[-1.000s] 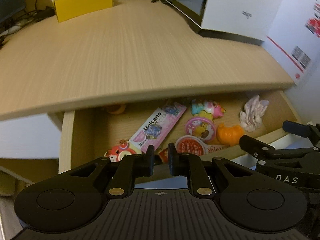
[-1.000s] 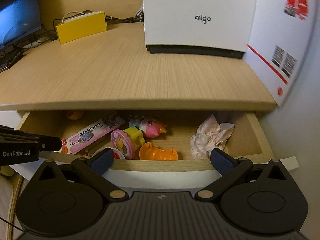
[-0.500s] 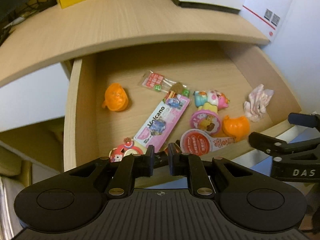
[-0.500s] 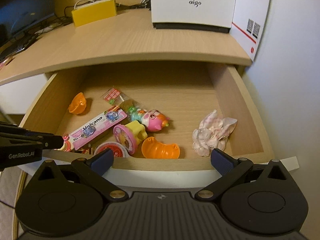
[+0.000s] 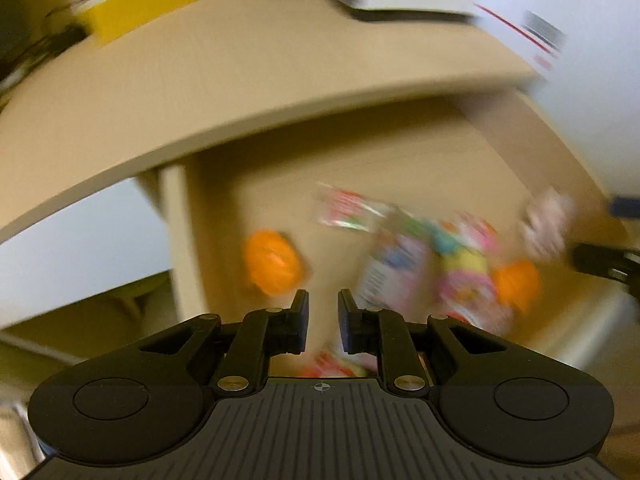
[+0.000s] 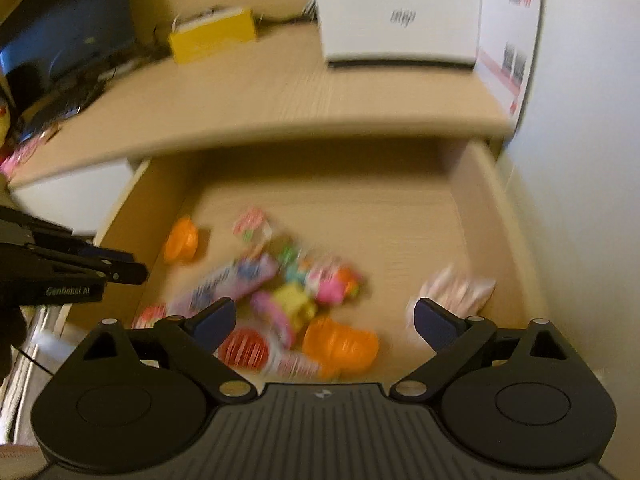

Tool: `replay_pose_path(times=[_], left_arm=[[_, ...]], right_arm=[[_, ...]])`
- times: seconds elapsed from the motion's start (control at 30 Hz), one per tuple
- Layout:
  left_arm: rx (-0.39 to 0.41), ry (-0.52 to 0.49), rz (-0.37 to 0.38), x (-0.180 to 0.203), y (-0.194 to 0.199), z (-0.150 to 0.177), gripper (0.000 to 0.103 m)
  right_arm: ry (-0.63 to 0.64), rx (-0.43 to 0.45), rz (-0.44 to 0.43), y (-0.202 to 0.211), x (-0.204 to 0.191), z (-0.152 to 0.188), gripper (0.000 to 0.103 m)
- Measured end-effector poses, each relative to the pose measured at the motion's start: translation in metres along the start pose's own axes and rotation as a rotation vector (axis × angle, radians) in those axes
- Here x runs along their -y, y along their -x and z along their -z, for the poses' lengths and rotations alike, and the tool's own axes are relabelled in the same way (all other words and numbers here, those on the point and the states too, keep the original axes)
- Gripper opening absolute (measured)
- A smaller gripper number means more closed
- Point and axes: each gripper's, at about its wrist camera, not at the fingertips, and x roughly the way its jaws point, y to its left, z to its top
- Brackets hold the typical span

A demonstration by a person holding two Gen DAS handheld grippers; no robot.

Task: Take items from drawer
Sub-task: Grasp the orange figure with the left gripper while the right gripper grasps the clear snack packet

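Note:
The wooden drawer [image 6: 492, 216] stands pulled out under the desk, and both views are blurred by motion. Inside lie an orange toy [image 5: 272, 262] at the left, a pink Volcano pack [image 6: 236, 280], a pink-and-yellow toy [image 6: 332, 284], an orange shell piece [image 6: 340, 344], a sweets packet [image 6: 250, 220] and a crumpled pale cloth [image 6: 456, 288]. My left gripper [image 5: 323, 300] hangs over the drawer's front left. Its jaws are opening, a narrow gap with nothing in it. My right gripper [image 6: 324, 312] hovers over the front edge, wide apart and closing slightly, nothing between.
The desk top [image 6: 280, 100] overhangs the drawer's back. On it stand a yellow box [image 6: 212, 38] and a white device [image 6: 400, 12], with a dark monitor [image 6: 72, 32] at the left. A white wall [image 6: 580, 160] runs close along the drawer's right side.
The drawer has come from nearly shut to far out, so all its contents show. My left gripper has shifted over the drawer's left part and its gap has widened a little. Both views are now blurred.

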Motion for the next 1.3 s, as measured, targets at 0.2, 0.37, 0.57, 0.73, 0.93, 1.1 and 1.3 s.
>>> replay_pose_path(times=[0.2, 0.37, 0.57, 0.73, 0.93, 1.1, 1.3], left_arm=[[0.015, -0.082, -0.001, 0.001, -0.031, -0.014, 0.019], [-0.069, -0.14, -0.061, 0.007, -0.058, -0.009, 0.021], [-0.11, -0.177, -0.063, 0.007, -0.08, -0.009, 0.019], [-0.175, -0.165, -0.025, 0.011, -0.099, -0.014, 0.018], [-0.136, -0.026, 0.025, -0.003, -0.087, -0.019, 0.01], [-0.087, 0.061, 0.017, -0.014, -0.058, -0.017, 0.008], [-0.021, 0.125, 0.026, -0.019, -0.035, -0.012, 0.008]], right_arm=[[0.031, -0.015, 0.096, -0.011, 0.002, -0.031, 0.097], [0.156, -0.058, 0.064, -0.026, -0.01, -0.038, 0.097], [0.369, -0.09, -0.02, -0.06, -0.033, -0.048, 0.097], [0.45, -0.131, -0.144, -0.09, -0.038, -0.06, 0.097], [0.409, -0.187, -0.207, -0.134, -0.034, -0.07, 0.095], [0.451, -0.222, -0.243, -0.18, -0.052, -0.072, 0.084], [0.573, -0.259, -0.259, -0.195, -0.087, -0.065, 0.035]])
